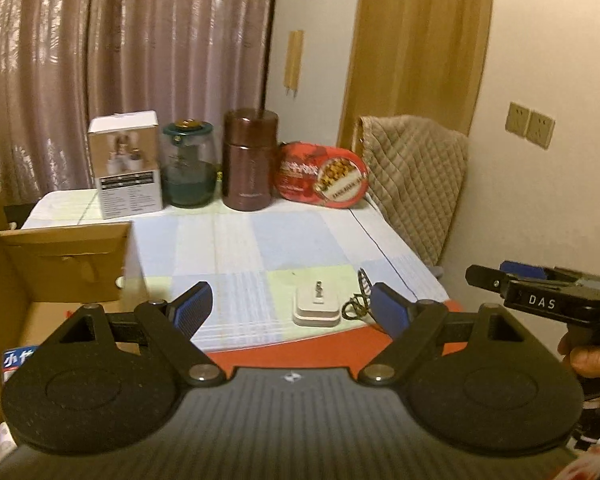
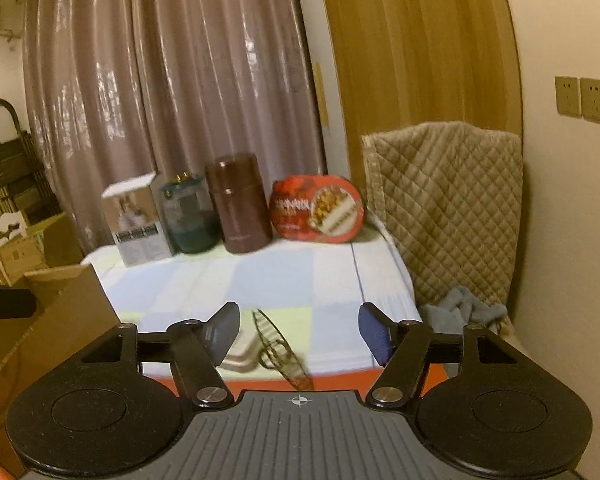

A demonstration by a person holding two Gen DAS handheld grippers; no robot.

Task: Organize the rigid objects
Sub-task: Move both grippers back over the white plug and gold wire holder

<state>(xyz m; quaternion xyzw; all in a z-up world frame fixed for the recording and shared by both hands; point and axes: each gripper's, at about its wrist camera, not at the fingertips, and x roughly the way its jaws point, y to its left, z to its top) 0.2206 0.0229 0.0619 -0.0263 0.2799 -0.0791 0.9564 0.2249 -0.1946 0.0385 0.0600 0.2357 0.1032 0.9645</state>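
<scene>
Seemingly the sorting is well along: behind the white case (image 1: 317, 305) a white box (image 1: 127, 165), a green-lidded jar (image 1: 188, 164), a brown flask (image 1: 249, 160) and a red tin (image 1: 323, 176) stand in a row at the far edge of the table (image 1: 236, 240), while the case and the wire piece (image 1: 359, 298) just to its right (both near the front edge) look left to place. Both the left gripper (image 1: 292, 306) and the right gripper (image 2: 298, 330) hang spread apart and empty short of the case. Only the left view shows the open cardboard box (image 1: 60, 256) left of the case; only the right view shows the grey cloth (image 2: 466, 312) on the chair to its right.
</scene>
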